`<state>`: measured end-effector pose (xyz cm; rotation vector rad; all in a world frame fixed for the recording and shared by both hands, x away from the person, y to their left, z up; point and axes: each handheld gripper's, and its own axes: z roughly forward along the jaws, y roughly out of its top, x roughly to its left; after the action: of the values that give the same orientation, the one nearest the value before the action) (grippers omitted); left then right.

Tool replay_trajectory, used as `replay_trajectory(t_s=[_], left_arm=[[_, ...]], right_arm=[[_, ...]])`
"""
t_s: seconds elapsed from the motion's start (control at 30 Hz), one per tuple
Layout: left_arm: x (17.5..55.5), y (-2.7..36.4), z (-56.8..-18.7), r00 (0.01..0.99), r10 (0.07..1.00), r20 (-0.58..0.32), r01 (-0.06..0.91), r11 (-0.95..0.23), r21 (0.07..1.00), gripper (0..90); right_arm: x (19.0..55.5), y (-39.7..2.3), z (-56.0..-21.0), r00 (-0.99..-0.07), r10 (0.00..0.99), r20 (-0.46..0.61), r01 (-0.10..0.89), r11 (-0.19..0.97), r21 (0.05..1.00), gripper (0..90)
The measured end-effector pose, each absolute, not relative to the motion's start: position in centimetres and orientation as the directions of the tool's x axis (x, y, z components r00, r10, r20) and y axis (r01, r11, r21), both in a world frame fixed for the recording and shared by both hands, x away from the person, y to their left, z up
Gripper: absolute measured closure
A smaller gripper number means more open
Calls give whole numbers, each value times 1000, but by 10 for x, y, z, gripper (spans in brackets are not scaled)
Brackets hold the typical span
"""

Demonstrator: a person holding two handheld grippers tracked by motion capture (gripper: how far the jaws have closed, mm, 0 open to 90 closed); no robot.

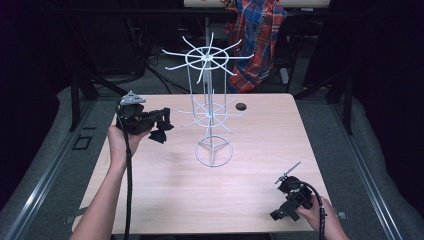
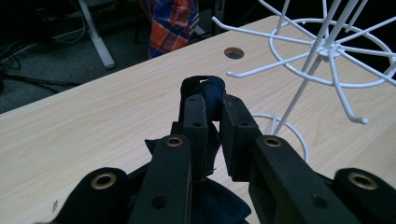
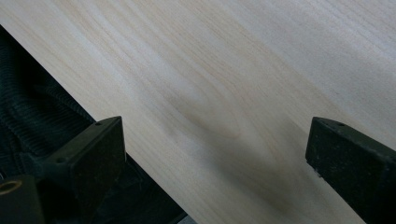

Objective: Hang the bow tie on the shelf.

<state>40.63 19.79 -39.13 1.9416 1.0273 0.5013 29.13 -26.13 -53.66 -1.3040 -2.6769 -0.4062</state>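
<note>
My left gripper (image 1: pixel 159 121) is black, with brass-coloured rivets and a grey plate on top. The cloth (image 2: pixel 209 95) between its jaws is dark navy, plain. My right gripper (image 1: pixel 281 212) is black too, as is its cable. The rack (image 1: pixel 210 107) is white wire all over. The table (image 1: pixel 260 140) is pale wood with a fine grain and one dark round hole. Behind it hangs a plaid cloth (image 1: pixel 255 40) in red, blue and orange. The floor (image 1: pixel 40 150) is grey.
</note>
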Motion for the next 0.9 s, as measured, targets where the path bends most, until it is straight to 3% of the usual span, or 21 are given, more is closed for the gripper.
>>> replay_trajectory(t_s=[0.9], left_arm=[[408, 186, -385, 615, 788, -32, 438, -308, 845, 817]], right_arm=[[292, -264, -537, -623, 750, 221, 782, 601, 166, 45]])
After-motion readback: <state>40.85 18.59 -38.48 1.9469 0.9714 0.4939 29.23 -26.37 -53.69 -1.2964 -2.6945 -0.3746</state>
